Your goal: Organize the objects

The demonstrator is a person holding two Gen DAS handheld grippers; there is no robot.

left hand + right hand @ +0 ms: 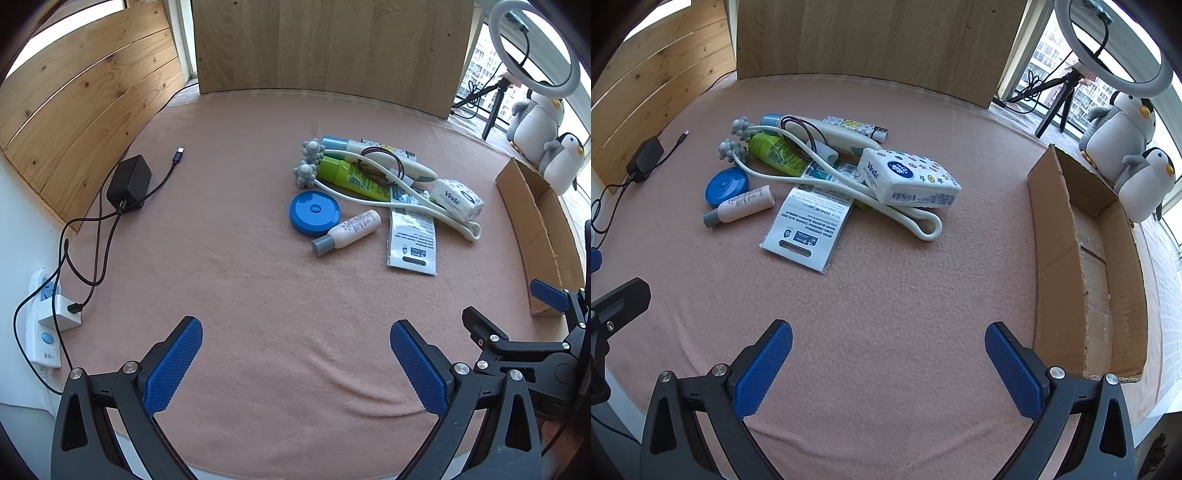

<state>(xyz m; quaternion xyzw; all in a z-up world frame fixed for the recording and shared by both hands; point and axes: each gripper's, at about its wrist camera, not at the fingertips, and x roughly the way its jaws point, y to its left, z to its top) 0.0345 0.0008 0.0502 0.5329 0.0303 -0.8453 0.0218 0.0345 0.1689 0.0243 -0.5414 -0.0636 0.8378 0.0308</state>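
With both the left gripper [296,356] and right gripper [888,358] spread wide and empty, we should start with the white Vinda tissue pack [909,178], topmost in the pile left of the open cardboard box [1052,236], lifting it clear of the white looped cord [923,221].

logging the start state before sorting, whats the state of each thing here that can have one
left hand-held gripper: open, holding nothing
right hand-held gripper: open, holding nothing
cardboard box: open-topped, nothing visible inside
small pink bottle: capped, lying on its side
green tube: lying down, under the white cord
tissue pack: resting on the pile
black charger cable: far end unplugged, lying loose
ring light: looks unlit
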